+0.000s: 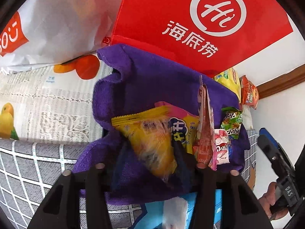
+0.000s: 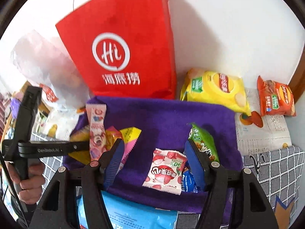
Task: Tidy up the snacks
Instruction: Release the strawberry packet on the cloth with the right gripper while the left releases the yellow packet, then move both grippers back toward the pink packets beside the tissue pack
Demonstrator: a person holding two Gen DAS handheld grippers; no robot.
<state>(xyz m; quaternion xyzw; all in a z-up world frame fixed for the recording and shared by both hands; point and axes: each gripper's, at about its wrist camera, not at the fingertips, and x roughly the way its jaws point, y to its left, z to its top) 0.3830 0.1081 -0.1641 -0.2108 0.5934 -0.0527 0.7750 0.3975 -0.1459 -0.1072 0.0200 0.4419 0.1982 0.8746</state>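
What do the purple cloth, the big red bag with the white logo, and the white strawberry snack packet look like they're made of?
Purple cloth: soft, matte terry or microfibre, judging by its fuzzy nap and stitched hem. Big red bag: probably matte paper; stiff flat panels, sharp creases, thin cord handles. White strawberry snack packet: glossy printed plastic film, with crimped serrated ends.

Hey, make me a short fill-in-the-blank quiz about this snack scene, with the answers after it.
1. The small snack packets lie on a cloth coloured ____.
2. The tall paper bag behind the cloth is coloured ____.
3. The white packet between the right tongs shows pictures of ____.
4. The big chip bag right of the paper bag is mostly ____.

Answers: purple; red; strawberries; yellow
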